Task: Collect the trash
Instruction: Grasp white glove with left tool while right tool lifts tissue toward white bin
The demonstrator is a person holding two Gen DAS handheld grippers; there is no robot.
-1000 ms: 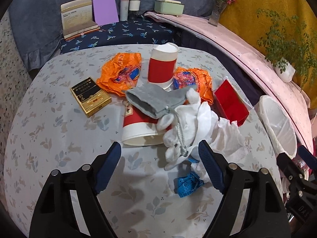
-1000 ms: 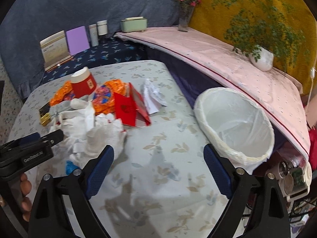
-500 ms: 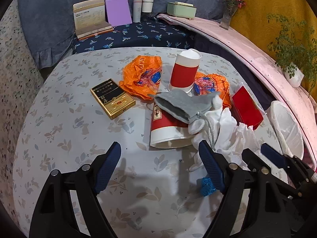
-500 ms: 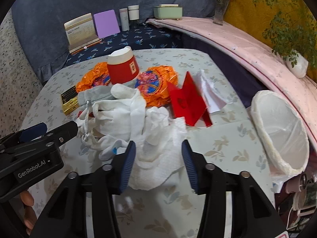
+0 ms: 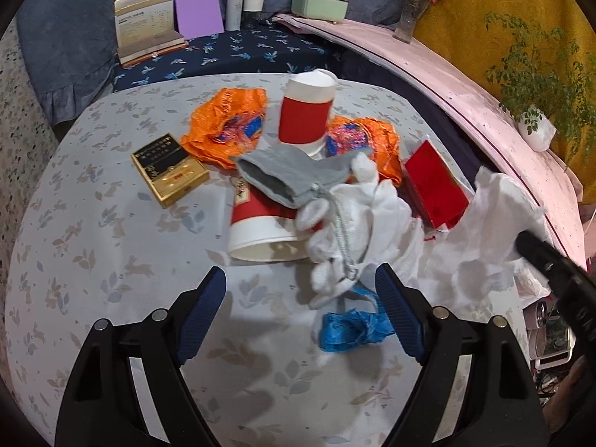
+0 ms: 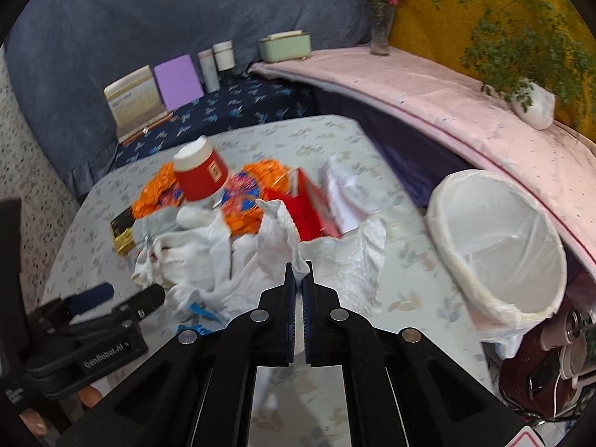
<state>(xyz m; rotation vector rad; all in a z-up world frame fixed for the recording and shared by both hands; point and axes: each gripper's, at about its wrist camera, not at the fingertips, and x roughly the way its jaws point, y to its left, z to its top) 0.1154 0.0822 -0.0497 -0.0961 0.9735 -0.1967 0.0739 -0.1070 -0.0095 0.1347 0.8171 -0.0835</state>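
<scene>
A trash pile lies on the floral table [image 5: 93, 253]: a lying red paper cup [image 5: 260, 231], an upright red cup [image 5: 307, 111], orange wrappers [image 5: 227, 126], a grey pouch [image 5: 283, 175], white gloves [image 5: 346, 231], a blue scrap [image 5: 354, 329], a red packet [image 5: 436, 182] and a gold box [image 5: 169, 169]. My right gripper [image 6: 300, 275] is shut on a white paper towel [image 6: 335, 253] and lifts it off the table; the towel also shows in the left wrist view [image 5: 491, 231]. My left gripper [image 5: 300, 294] is open and empty before the lying cup.
A white-lined bin [image 6: 499, 238] stands at the table's right edge. A pink-covered ledge [image 6: 447, 100] with a potted plant [image 6: 529, 104] and a vase [image 6: 380, 33] runs behind. Books, cans and a green box [image 5: 318, 3] stand at the back.
My right gripper has closed on the white paper towel and raised it from the pile toward the right. My left gripper stays open and has shifted slightly closer to the pile.
</scene>
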